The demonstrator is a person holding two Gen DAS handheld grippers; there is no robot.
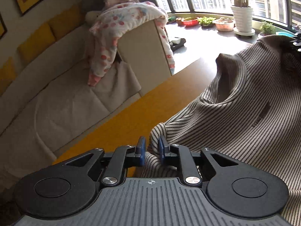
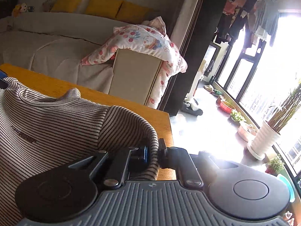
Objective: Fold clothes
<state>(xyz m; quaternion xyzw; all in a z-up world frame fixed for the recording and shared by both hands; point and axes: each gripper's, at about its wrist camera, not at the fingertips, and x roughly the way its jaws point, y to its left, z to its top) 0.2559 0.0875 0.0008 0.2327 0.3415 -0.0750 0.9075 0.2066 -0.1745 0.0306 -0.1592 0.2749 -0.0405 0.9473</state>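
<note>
A beige sweater with thin dark stripes (image 1: 244,116) lies on the yellow wooden table (image 1: 131,113), neck opening up. My left gripper (image 1: 152,148) is shut on a fold of the sweater at its left shoulder edge. In the right wrist view the same sweater (image 2: 47,124) fills the lower left. My right gripper (image 2: 153,150) is shut on the striped sleeve edge near the table's (image 2: 131,103) right corner. The fabric is lifted slightly between the two grips.
A beige sofa (image 1: 65,94) with yellow cushions stands beyond the table. A floral pink blanket (image 1: 122,24) drapes over its armrest. Potted plants (image 1: 242,17) line the window sill. Clothes hang on a rack (image 2: 248,9) by the bright window.
</note>
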